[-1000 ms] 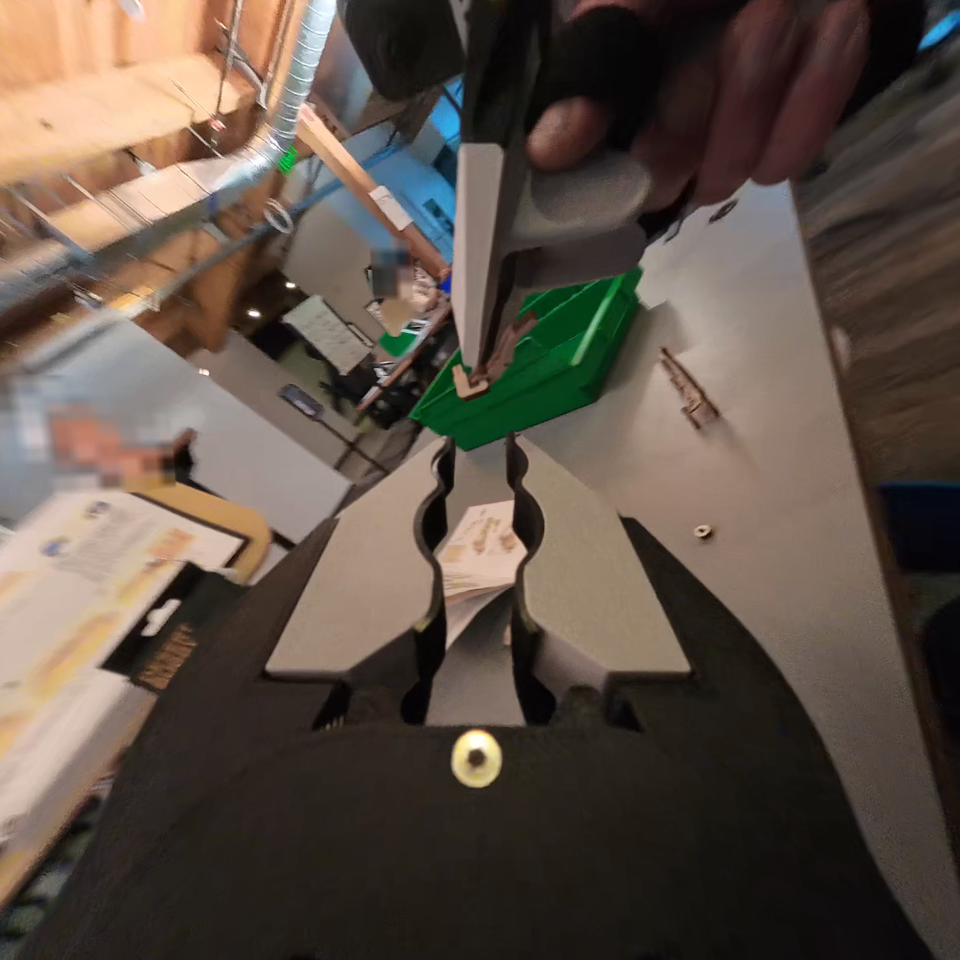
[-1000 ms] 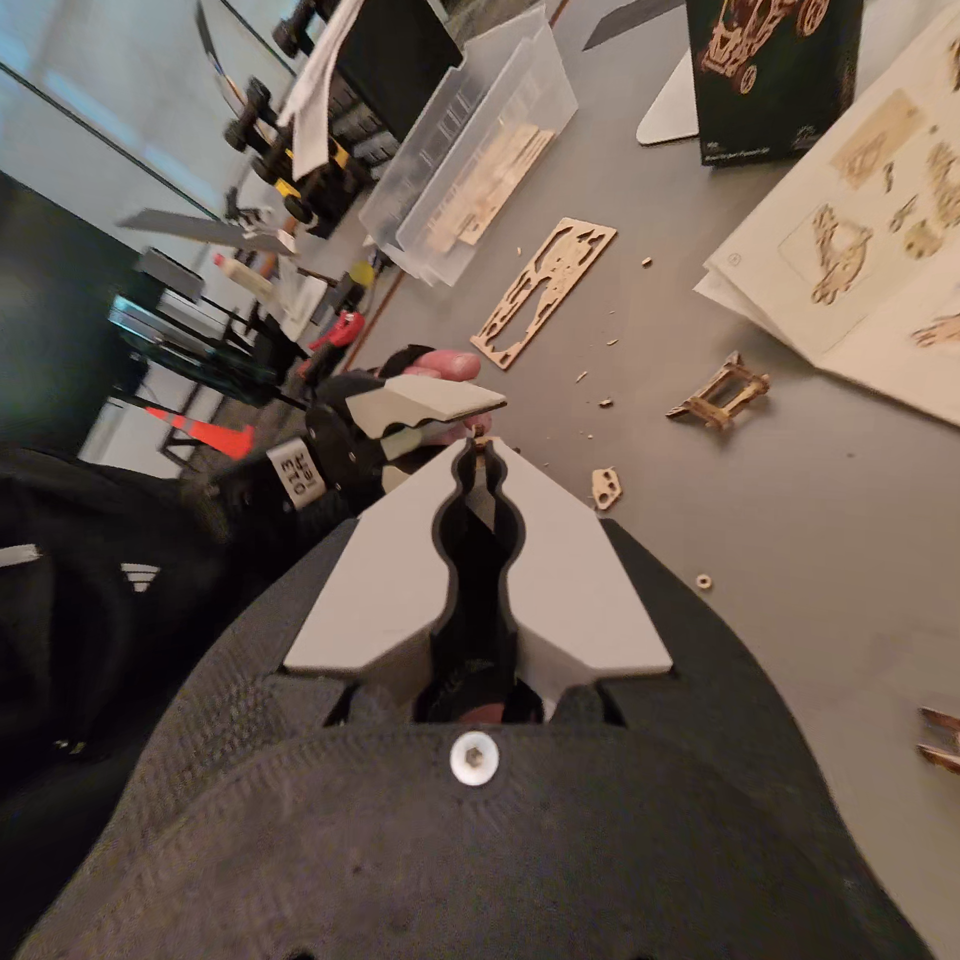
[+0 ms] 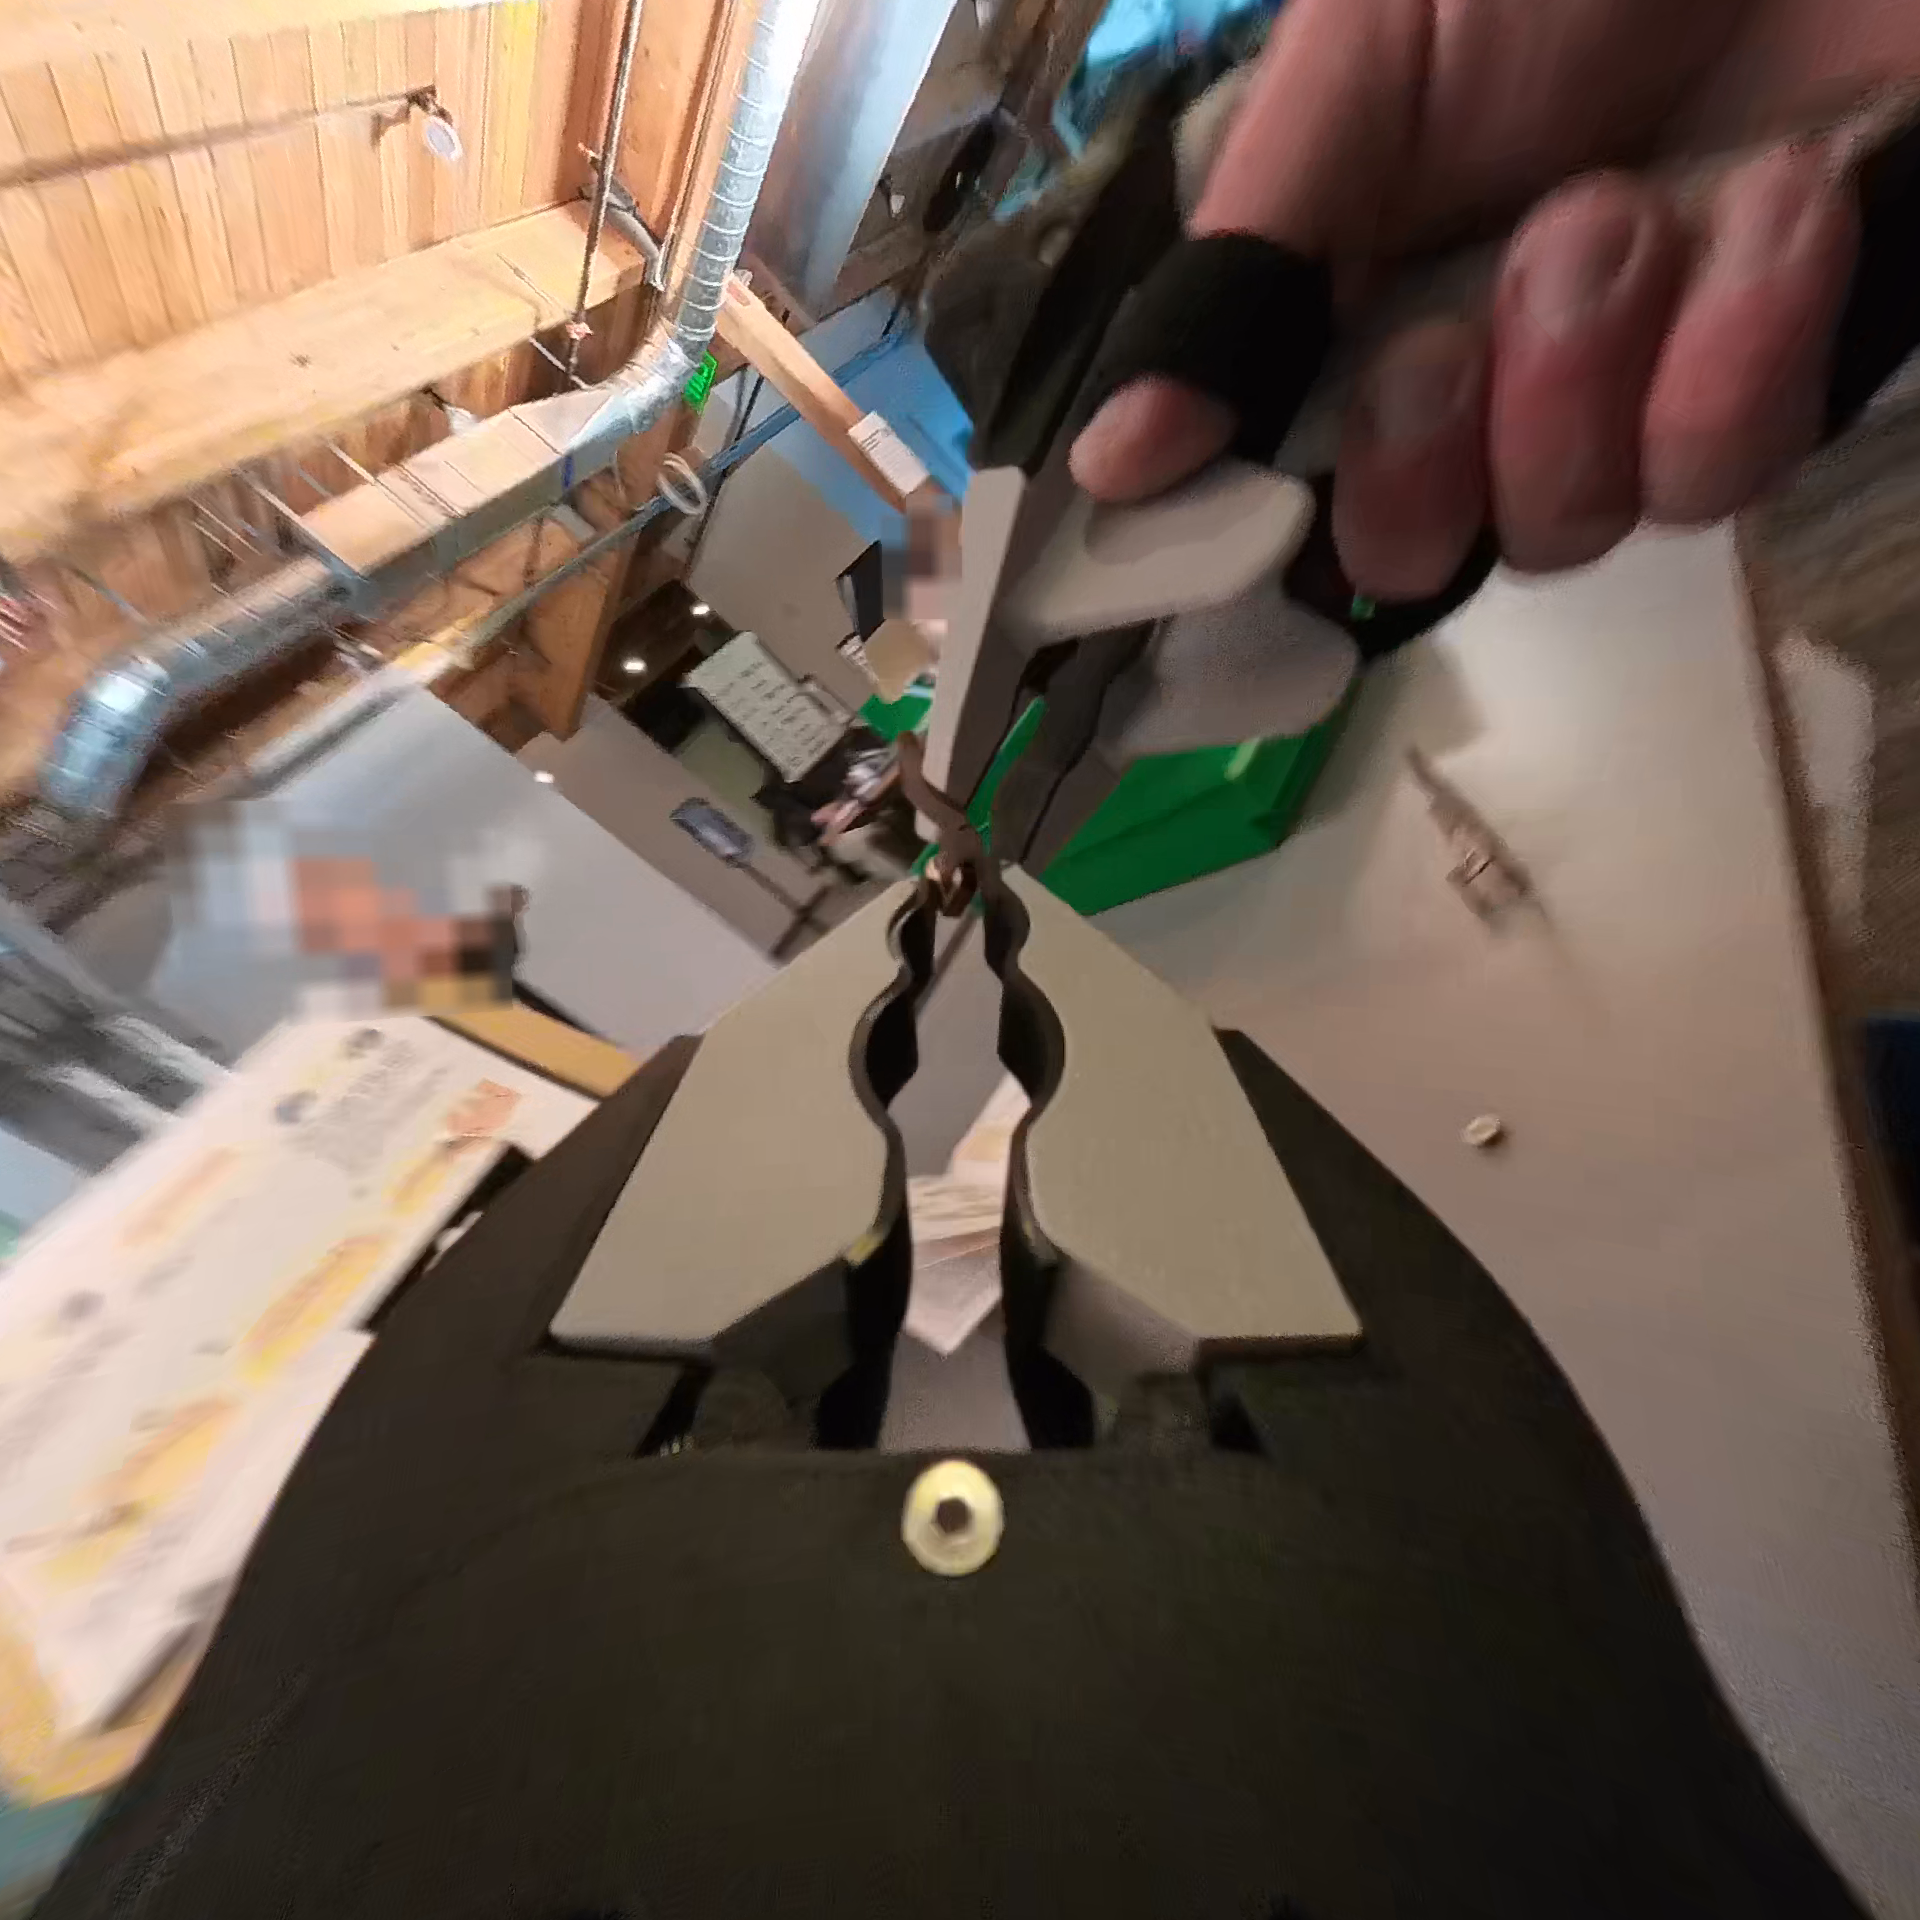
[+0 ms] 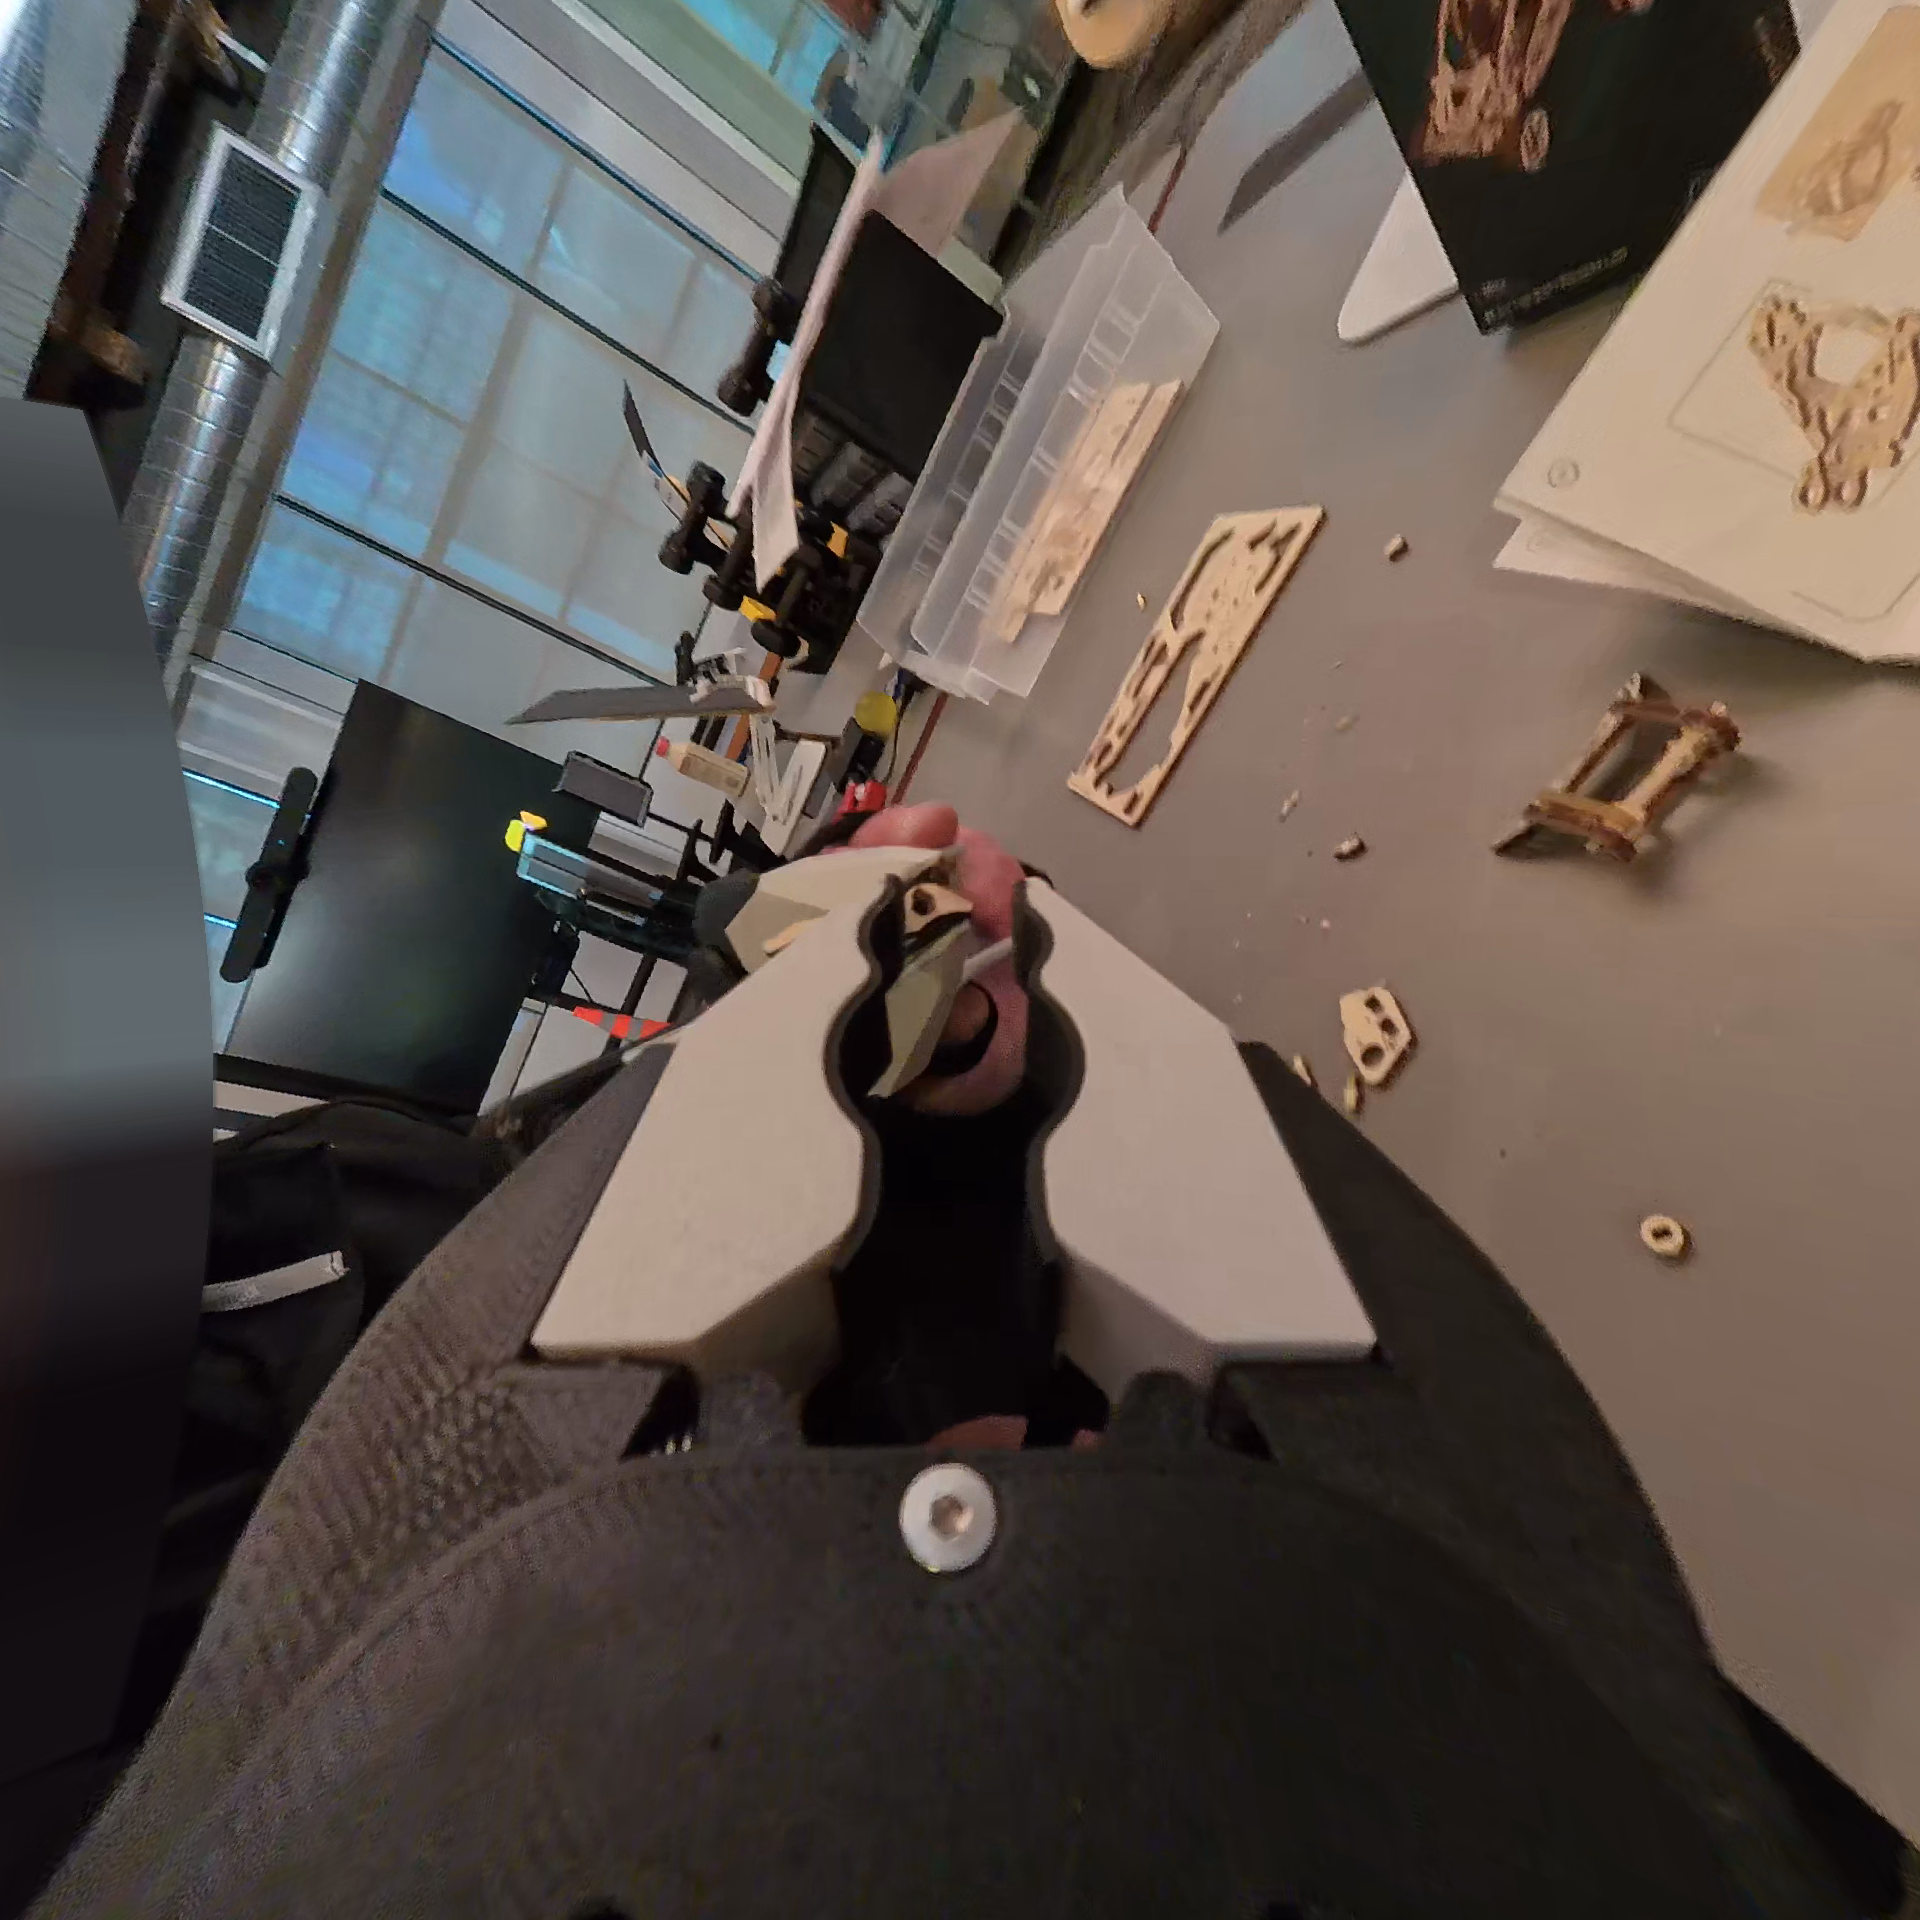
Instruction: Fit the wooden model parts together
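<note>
Left gripper (image 3: 951, 899) pinches a small wooden part (image 3: 943, 891) at its fingertips; right gripper (image 4: 951, 914) stands spread around it, above the grey table (image 4: 1558, 1039).

Your small wooden piece (image 4: 928, 906), pale with 2 holes, sits pinched at the tips of your left tongs (image 3: 951, 896), lifted off the tabletop (image 4: 1558, 1039). Your right tongs (image 4: 951, 914) stand open around it. A half-built frame (image 4: 1626, 774), a punched sheet (image 4: 1195, 665) and a loose 3-hole piece (image 4: 1374, 1031) lie flat there.

Green bin (image 3: 1195, 821), clear plastic tray (image 4: 1049, 468), paper sheets (image 4: 1714, 436).
</note>
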